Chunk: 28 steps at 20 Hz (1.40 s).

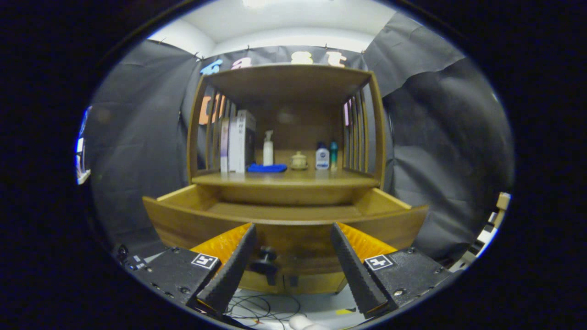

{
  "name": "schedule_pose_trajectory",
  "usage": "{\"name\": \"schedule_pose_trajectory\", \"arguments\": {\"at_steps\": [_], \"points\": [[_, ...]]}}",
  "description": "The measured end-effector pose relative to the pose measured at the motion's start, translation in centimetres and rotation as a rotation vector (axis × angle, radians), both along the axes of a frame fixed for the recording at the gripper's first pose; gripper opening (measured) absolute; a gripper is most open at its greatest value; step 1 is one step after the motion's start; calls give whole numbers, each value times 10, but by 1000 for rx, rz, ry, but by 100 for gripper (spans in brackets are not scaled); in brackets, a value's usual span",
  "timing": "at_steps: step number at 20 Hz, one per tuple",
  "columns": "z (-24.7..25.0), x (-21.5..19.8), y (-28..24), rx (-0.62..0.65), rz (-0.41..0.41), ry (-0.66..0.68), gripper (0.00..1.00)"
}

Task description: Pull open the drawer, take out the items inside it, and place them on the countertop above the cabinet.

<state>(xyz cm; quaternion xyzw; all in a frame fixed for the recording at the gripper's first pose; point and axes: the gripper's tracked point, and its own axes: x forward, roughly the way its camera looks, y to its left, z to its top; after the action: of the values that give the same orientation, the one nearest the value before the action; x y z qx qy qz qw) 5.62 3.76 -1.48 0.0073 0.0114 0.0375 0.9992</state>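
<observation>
gripper [291,263]: two long fingers [229,270] with ribbed, saw-toothed inner faces, spread apart | bases: black blocks with screws, lower left and lower right | markings: square black-and-white tags [205,261] on both blocks

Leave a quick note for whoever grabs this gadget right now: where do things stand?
Gripper: jaws open, holding nothing, spread either side of the drawer front, with the dark knob between them, nearer the left one.
Drawer: already pulled out; the part of its floor that shows looks bare, the rest hides behind its front.
Countertop: blue cloth, white spray bottle, small jar, two bottles, books.
Left: check the drawer for leftovers.
</observation>
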Motion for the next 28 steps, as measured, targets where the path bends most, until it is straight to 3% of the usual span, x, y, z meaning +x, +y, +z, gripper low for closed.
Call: {"name": "schedule_pose_trajectory", "arguments": {"at_steps": [7, 11, 16, 20, 23, 28], "points": [[103, 63, 3, 11, 60, 25, 100], [109, 103, 37, 15, 154, 229, 100], [49, 145, 62, -128, 151, 535, 99], [-8, 146, 69, -141, 164, 829, 90], [-47, 141, 69, -111, 130, 1018, 75], [-73, 137, 60, -134, 84, 1127, 63]]}}
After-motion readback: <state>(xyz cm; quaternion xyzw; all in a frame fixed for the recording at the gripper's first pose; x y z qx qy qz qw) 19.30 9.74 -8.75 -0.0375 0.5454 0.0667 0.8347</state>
